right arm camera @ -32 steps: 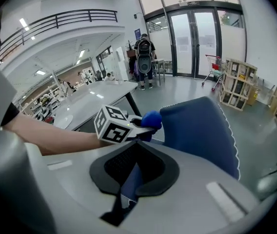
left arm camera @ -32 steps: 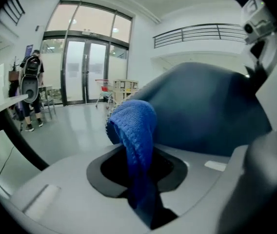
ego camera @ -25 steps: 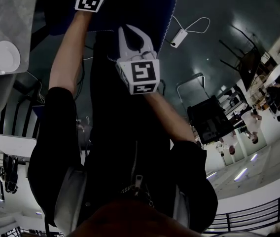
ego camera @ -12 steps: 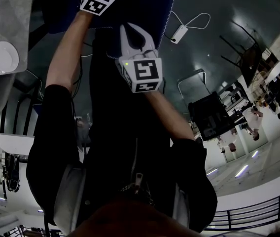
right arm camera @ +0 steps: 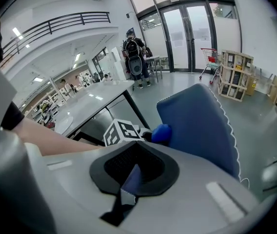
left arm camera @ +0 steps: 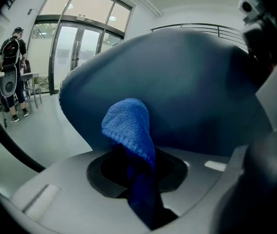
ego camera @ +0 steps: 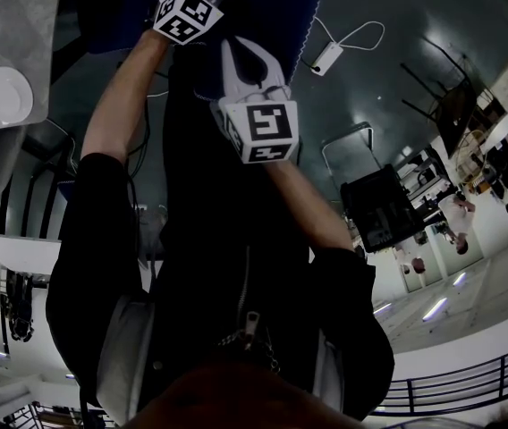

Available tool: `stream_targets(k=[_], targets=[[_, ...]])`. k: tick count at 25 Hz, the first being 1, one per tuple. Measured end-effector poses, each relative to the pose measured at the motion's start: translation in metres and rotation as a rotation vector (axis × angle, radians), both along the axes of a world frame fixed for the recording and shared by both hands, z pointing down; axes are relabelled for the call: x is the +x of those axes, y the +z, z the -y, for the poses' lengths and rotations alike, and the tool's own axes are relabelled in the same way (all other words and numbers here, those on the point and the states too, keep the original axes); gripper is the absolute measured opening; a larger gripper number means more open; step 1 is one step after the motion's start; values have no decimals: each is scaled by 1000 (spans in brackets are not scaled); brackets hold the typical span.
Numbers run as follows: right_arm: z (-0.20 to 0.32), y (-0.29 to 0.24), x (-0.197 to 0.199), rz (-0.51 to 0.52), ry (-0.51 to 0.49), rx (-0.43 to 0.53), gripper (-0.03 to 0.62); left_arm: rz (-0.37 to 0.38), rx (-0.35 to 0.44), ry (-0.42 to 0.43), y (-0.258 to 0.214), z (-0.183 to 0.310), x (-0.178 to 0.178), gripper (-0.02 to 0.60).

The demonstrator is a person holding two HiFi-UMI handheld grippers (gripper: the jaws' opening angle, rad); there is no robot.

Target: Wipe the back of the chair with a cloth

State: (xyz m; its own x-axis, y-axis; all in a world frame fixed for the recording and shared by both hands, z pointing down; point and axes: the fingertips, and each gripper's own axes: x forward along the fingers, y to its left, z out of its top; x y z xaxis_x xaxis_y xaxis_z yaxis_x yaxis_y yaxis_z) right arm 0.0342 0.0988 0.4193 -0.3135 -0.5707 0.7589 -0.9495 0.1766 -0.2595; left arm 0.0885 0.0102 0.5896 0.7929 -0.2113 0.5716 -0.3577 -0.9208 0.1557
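The blue cloth point(left arm camera: 128, 126) is pinched in your left gripper point(left arm camera: 137, 172), its folded end pressed against the dark blue chair back point(left arm camera: 197, 87). Your right gripper point(ego camera: 252, 61) hangs nearer your body, jaws closed on a small bluish fabric strip point(right arm camera: 128, 182) with a zigzag edge

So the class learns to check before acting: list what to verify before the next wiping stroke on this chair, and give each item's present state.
1. Cloth clamped in left gripper: ok.
2. Cloth up at the chair back: ok.
3. Cloth pressing firmly on it: cannot tell.
4. Right gripper shut on a fabric strip: ok.
5. Strip belongs to the chair: cannot tell.
6. Person well away from the chair: ok.
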Motion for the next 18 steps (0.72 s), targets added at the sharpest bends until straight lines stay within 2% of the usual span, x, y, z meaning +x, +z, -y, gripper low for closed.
stream_targets(k=[12, 18], targets=[[2, 1, 3, -31, 13, -13, 3, 7, -57, 76, 8, -70, -4, 91], [-5, 5, -1, -37, -3, -19, 3, 16, -70, 156, 14, -109, -14, 91]])
